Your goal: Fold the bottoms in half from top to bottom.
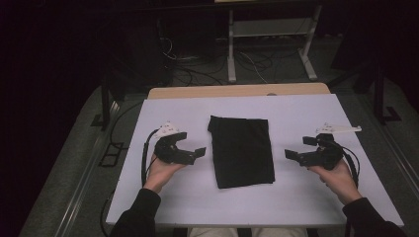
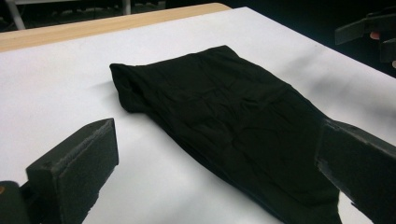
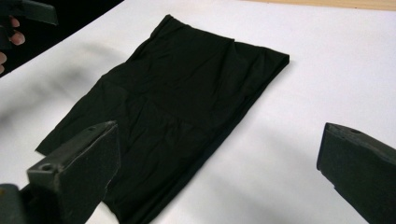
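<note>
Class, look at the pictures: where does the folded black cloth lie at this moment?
In the high view, the folded black cloth lies flat at the middle of the white table, between the left gripper and the right gripper, touching neither.

Black grippers with blocky jaws, black cables, dark sleeves.

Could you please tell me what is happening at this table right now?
A person sits at a white table holding a hand-held gripper in each hand. A folded black cloth lies flat in the middle of the table, and nothing touches it. The left hand-held gripper is to the left of the cloth and the right hand-held gripper to the right of it, both with jaws open and pointing inward at the cloth. It looks like the moment just before the cloth gets handled.
</note>
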The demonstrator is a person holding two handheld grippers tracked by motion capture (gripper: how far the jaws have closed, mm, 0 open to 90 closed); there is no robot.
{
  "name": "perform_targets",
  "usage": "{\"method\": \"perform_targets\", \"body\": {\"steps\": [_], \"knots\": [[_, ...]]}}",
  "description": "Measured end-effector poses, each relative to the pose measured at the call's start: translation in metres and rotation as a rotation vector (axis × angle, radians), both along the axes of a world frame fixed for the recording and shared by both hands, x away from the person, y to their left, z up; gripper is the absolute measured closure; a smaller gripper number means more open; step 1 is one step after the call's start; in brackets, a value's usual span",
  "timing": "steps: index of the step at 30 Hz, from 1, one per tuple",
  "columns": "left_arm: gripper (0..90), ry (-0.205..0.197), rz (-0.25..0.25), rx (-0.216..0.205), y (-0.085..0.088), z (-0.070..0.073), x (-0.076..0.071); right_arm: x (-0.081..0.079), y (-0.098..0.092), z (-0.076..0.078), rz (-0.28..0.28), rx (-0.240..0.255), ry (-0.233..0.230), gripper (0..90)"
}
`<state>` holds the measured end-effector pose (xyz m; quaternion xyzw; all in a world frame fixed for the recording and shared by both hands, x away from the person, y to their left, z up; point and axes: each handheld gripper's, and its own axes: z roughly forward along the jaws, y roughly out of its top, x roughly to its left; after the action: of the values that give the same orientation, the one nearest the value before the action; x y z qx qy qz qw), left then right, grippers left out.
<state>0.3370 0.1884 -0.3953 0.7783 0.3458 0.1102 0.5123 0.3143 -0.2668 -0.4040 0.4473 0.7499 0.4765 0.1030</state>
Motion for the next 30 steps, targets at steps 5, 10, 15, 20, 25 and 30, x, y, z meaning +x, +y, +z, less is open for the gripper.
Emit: {"method": "perform_targets", "body": {"steps": [5,10,15,20,25,30], "knots": [[0.0,-0.009,-0.021,-0.001,0.000,-0.005,-0.013,-0.011,-0.002,-0.004,0.008,-0.005,-0.006,0.0],[0.0,-0.009,-0.027,-0.003,0.001,-0.010,-0.022,-0.022,-0.002,-0.009,0.021,-0.004,-0.025,0.0],[0.0,-0.011,-0.037,0.006,0.001,-0.017,-0.033,-0.031,-0.004,-0.014,0.029,-0.016,-0.026,0.0],[0.0,-0.014,-0.050,-0.006,0.002,-0.023,-0.042,-0.039,-0.008,-0.020,0.036,-0.022,-0.037,0.0],[0.0,-0.016,-0.069,0.008,0.000,-0.026,-0.050,-0.045,-0.009,-0.025,0.054,-0.032,-0.034,0.0],[0.0,-0.020,-0.087,0.019,-0.003,-0.027,-0.052,-0.049,-0.011,-0.029,0.062,-0.044,-0.024,0.0]]}}
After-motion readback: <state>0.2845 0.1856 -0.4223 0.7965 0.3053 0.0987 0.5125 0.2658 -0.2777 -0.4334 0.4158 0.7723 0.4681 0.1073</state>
